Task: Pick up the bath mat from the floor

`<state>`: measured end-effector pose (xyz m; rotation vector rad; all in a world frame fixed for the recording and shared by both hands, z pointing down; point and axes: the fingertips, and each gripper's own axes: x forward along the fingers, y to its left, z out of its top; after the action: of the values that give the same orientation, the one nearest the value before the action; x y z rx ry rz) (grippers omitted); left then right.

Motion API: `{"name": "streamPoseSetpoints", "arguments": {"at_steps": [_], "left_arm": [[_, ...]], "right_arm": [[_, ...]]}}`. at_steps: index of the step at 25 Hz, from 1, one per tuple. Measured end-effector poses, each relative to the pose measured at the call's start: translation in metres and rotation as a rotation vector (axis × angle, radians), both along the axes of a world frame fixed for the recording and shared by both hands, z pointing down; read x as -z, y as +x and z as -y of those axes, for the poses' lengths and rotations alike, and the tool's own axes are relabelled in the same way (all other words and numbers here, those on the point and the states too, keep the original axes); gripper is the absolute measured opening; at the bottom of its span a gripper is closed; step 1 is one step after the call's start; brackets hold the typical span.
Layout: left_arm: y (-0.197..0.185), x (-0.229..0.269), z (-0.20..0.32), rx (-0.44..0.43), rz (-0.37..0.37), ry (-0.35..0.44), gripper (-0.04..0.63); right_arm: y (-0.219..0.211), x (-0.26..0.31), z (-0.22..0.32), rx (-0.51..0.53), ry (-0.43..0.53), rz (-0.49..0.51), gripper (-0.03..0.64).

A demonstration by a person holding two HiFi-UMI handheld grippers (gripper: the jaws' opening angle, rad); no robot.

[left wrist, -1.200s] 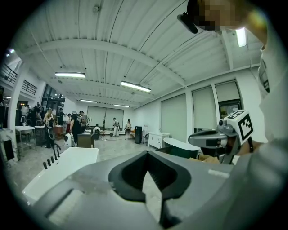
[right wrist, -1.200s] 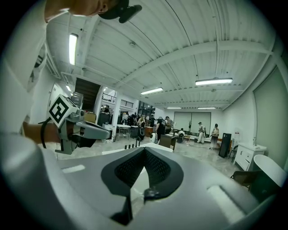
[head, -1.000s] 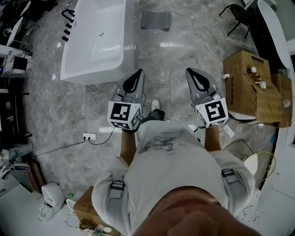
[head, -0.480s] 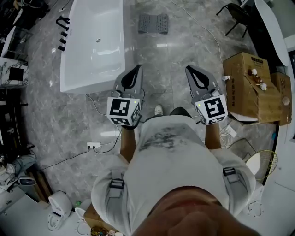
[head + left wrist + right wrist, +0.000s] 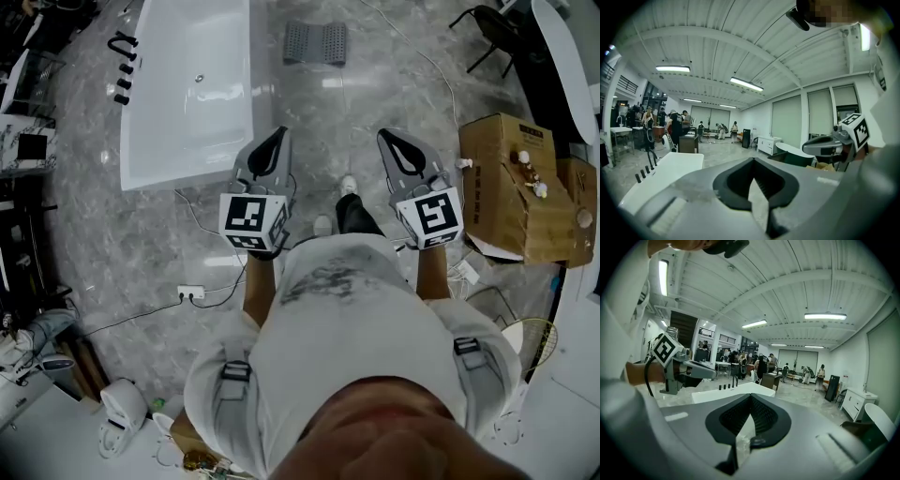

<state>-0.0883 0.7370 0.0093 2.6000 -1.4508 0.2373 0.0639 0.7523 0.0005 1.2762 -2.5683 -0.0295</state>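
Observation:
The bath mat (image 5: 315, 42), grey and ribbed, lies flat on the marble floor far ahead, just right of the bathtub's far end. Both grippers are held level at waist height, well short of it and pointing forward. My left gripper (image 5: 275, 137) is shut with nothing in it; its dark jaws meet in the left gripper view (image 5: 753, 160). My right gripper (image 5: 385, 140) is shut and holds nothing either (image 5: 750, 397). Neither gripper view shows the mat. A shoe (image 5: 348, 185) is stepping out between the grippers.
A white bathtub (image 5: 192, 89) stands ahead on the left with black taps (image 5: 122, 66). Cardboard boxes (image 5: 511, 183) sit on the right. Cables and a power strip (image 5: 190, 294) trail over the floor on the left. A black chair (image 5: 487, 33) is far right. People stand in the distant hall (image 5: 675, 126).
The person has taken a step forward: one foot has swung out ahead, and the boxes sit slightly further right. Both grippers stay shut and level in front of the body.

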Motion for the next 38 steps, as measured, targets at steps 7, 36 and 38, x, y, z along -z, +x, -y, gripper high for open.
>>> {"name": "streamPoseSetpoints", "arguments": {"at_steps": [7, 36, 38], "left_arm": [[0.022, -0.002, 0.065, 0.050, -0.021, -0.024, 0.002], [0.040, -0.016, 0.278, 0.098, -0.027, -0.053, 0.002], [0.033, -0.015, 0.301, 0.087, -0.028, -0.056, 0.002]], "right_arm": [[0.016, -0.003, 0.068, 0.061, -0.018, 0.012, 0.002], [0.040, -0.013, 0.294, 0.085, -0.047, -0.001, 0.002], [0.032, -0.011, 0.315, 0.076, -0.046, -0.007, 0.002]]}}
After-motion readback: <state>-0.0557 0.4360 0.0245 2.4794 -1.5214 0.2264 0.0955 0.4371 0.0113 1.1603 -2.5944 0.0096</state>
